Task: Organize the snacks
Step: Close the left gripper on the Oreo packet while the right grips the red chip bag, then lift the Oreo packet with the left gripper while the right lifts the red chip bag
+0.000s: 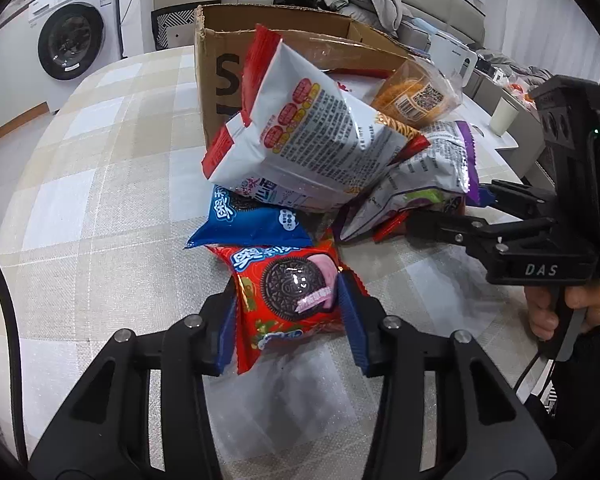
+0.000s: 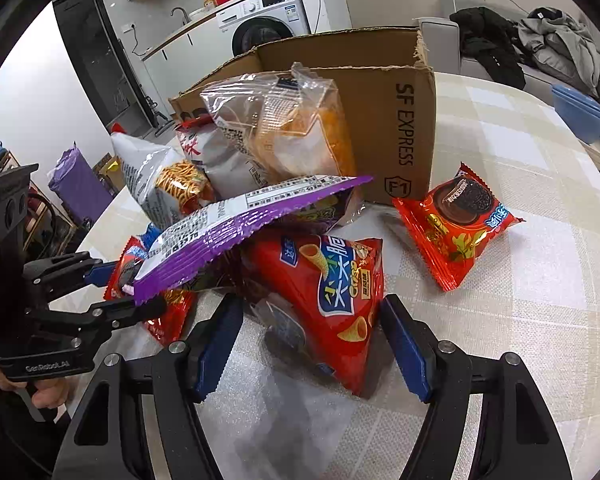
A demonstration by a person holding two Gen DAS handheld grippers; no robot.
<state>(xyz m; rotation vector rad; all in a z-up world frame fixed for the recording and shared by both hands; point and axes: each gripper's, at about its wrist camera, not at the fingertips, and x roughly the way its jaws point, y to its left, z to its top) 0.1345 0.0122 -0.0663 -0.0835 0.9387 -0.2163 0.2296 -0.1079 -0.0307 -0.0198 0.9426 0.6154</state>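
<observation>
A heap of snack packets lies on the checked tablecloth [image 1: 100, 168] in front of a brown cardboard box [image 2: 380, 120] printed with "SF EXPRESS". The left gripper [image 1: 288, 320] pinches a red Oreo packet [image 1: 288, 300] at the near edge of the heap: its 2 blue pads [image 1: 354, 320] press against the packet's 2 sides, and the wrapper bulges between them. Just behind it lies a blue Oreo packet [image 1: 252, 220], and above that a big white and red bag [image 1: 304, 132] leans against the box. The right gripper [image 2: 312, 344] stands spread around the lower end of a red cone-snack bag [image 2: 328, 288]; the bag lies between the blue pads [image 2: 408, 344], but a gap shows on each side, so nothing is pinched. A purple-edged bag [image 2: 236, 220] lies across the top of the red bag, and a clear bag of orange snacks [image 2: 292, 128] rests higher up against the box wall. A 2nd red Oreo packet [image 2: 460, 224] lies alone on the cloth beside the box's corner, apart from the heap. Each view shows the other gripper at its edge with a hand [image 1: 568, 308] on the handle. A washing machine [image 1: 72, 36] stands in the background.
</observation>
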